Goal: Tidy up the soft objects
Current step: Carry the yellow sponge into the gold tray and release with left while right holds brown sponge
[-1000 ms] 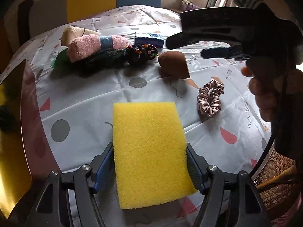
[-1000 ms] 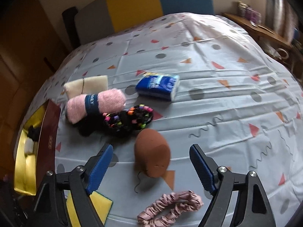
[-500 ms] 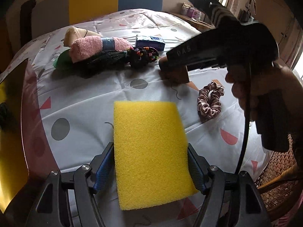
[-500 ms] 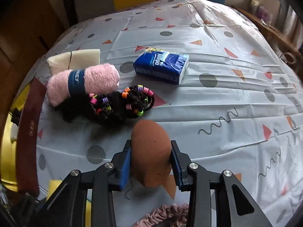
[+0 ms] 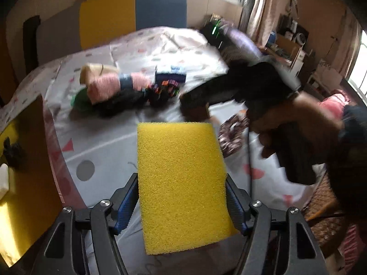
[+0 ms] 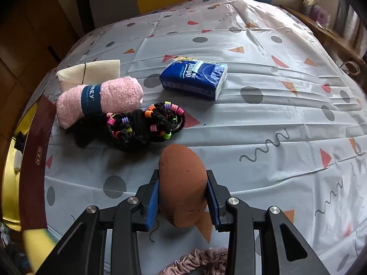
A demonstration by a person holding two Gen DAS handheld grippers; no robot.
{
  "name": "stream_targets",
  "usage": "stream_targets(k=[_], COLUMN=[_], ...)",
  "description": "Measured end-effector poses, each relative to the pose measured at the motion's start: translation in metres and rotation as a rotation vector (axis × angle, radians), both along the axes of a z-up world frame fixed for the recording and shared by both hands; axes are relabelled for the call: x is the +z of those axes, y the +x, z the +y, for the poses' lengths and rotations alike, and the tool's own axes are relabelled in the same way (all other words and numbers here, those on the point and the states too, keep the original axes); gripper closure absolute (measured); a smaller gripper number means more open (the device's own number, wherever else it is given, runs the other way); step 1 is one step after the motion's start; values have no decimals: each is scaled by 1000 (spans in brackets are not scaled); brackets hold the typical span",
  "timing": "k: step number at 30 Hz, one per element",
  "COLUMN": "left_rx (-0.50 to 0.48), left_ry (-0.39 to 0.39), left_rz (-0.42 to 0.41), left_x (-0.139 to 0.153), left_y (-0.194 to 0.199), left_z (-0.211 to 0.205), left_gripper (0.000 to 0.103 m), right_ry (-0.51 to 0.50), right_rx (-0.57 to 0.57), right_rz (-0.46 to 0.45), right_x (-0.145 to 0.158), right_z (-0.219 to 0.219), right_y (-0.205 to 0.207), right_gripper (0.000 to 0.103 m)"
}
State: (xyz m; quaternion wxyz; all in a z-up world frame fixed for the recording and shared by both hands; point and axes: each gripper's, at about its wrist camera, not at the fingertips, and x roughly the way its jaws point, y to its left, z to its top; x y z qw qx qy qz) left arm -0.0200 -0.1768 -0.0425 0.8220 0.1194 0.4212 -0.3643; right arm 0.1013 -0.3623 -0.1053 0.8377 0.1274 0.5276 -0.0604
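Observation:
My left gripper (image 5: 181, 190) is shut on a yellow sponge (image 5: 179, 155), its pads against both long edges, and holds it above the patterned tablecloth (image 5: 103, 146). My right gripper (image 6: 182, 181) is shut on a brown egg-shaped sponge (image 6: 180, 160), which still sits low on the cloth. In the left wrist view the right gripper (image 5: 238, 84) shows only as a dark blur, held by a hand (image 5: 270, 123). On the cloth lie a pink rolled towel (image 6: 98, 100), black beaded hair ties (image 6: 146, 123), a blue tissue pack (image 6: 195, 78) and a pink satin scrunchie (image 6: 201, 261).
A gold tray with a maroon rim (image 6: 34, 160) lies at the table's left edge with small items in it. A cream pad (image 6: 91, 70) sits behind the towel, and something green (image 5: 79, 100) shows beside it. A yellow-and-blue chair back (image 5: 133, 16) stands behind the table.
My right gripper came down around the brown sponge and closed on it. My left gripper rose with the yellow sponge, so more of the room shows.

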Motion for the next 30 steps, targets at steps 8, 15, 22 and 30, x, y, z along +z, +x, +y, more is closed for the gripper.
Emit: stream_targets(k=[8,15,22,30], left_rx=[160,454,584,629], left_ry=[-158,-217,-163,-157], left_rz=[17,129,222,325], left_x=[58,61,19,-15], left_y=[31,124,185,224], left_z=[58,137,169,160], left_gripper=[33,33,33,31], right_ry=[-31,-87,-106,-122], right_rx=[27,59,70,83], right_rz=[4,11,14,14], right_x=[-2,-1,0,0], right_z=[5,11,15,15], right_y=[-1,2,3,4], right_gripper=[64,63,63,62])
